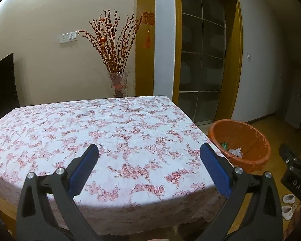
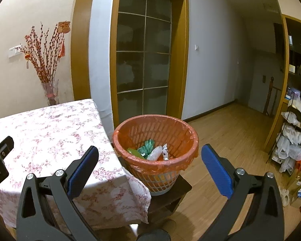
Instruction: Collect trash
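Note:
An orange-lined waste basket [image 2: 156,140] stands on a dark stool [image 2: 170,196] beside the table's right edge; it also shows in the left wrist view [image 1: 240,142]. Inside it lie green wrappers [image 2: 146,147] and a clear plastic wrapper [image 2: 156,153]. My left gripper [image 1: 149,150] is open and empty, held above the floral tablecloth [image 1: 110,132]. My right gripper [image 2: 149,152] is open and empty, held in front of the basket. No trash shows on the tablecloth.
A glass vase of red branches [image 1: 118,84] stands behind the table. A glass-panelled door [image 2: 143,60] is behind the basket. Shelves with bags [image 2: 295,140] line the right wall. White slippers [image 1: 287,204] lie on the wooden floor.

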